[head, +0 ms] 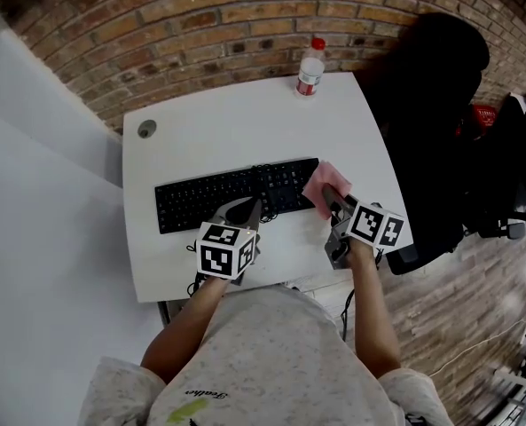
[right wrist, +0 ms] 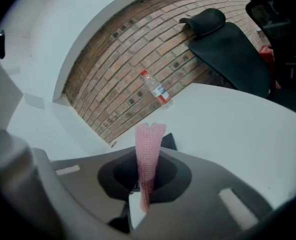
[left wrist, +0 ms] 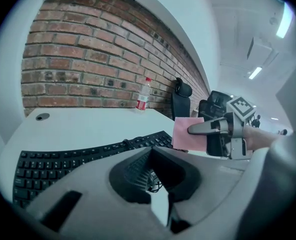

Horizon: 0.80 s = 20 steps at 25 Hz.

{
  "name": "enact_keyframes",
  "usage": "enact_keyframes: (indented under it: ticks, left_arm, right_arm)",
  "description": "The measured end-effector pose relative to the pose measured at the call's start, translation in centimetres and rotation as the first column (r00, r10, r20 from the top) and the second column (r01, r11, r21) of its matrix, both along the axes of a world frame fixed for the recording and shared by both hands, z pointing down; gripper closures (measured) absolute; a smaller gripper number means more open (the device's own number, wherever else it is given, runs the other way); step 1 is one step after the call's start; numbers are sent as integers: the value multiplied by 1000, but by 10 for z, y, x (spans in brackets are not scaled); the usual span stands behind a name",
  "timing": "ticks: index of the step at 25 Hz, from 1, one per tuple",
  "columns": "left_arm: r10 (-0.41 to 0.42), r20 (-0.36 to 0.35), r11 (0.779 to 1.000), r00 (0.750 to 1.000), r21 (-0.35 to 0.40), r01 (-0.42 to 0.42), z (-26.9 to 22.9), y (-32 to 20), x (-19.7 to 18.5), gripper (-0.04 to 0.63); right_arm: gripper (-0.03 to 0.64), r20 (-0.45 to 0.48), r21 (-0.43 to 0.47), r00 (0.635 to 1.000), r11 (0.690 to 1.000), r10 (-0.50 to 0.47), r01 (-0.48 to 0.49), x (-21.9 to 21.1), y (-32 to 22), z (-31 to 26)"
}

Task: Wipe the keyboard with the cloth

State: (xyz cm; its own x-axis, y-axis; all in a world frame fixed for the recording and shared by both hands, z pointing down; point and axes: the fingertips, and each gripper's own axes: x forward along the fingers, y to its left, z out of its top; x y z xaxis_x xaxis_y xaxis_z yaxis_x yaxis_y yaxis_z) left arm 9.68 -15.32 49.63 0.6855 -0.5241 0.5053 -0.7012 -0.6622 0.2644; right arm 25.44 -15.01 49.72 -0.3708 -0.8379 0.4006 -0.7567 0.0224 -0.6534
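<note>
A black keyboard (head: pixel 227 195) lies across the white table (head: pixel 227 118); the left gripper view shows this keyboard (left wrist: pixel 63 159) stretching leftward. A pink cloth (head: pixel 321 183) hangs over the keyboard's right end, pinched in my right gripper (head: pixel 335 199). In the right gripper view the cloth (right wrist: pixel 148 134) stands up edge-on between the shut jaws of the right gripper (right wrist: pixel 148 156). My left gripper (head: pixel 250 209) hovers at the keyboard's front edge, shut and holding nothing. From the left gripper (left wrist: pixel 151 153) I see the cloth (left wrist: pixel 186 133) and the right gripper (left wrist: pixel 213 129) to the right.
A plastic water bottle (head: pixel 310 67) stands at the table's far edge, against the brick wall. A black office chair (head: pixel 427 105) is beside the table's right side. A round cable hole (head: pixel 146 129) sits at the far left corner.
</note>
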Motion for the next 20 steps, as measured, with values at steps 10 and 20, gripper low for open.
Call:
enact_keyframes:
  ticks: [10,20]
  left_arm:
    - [-119,-23,992,993,43,120,-26,-11,-51,601]
    - [-242,-54,967,969,73,245,-50,-16,-103,601]
  right_arm:
    - [592,-220,180,963,964,-156,198,-83,-28,-69]
    - [592,-423,284,887,903,-183,322,-138,-33,-104]
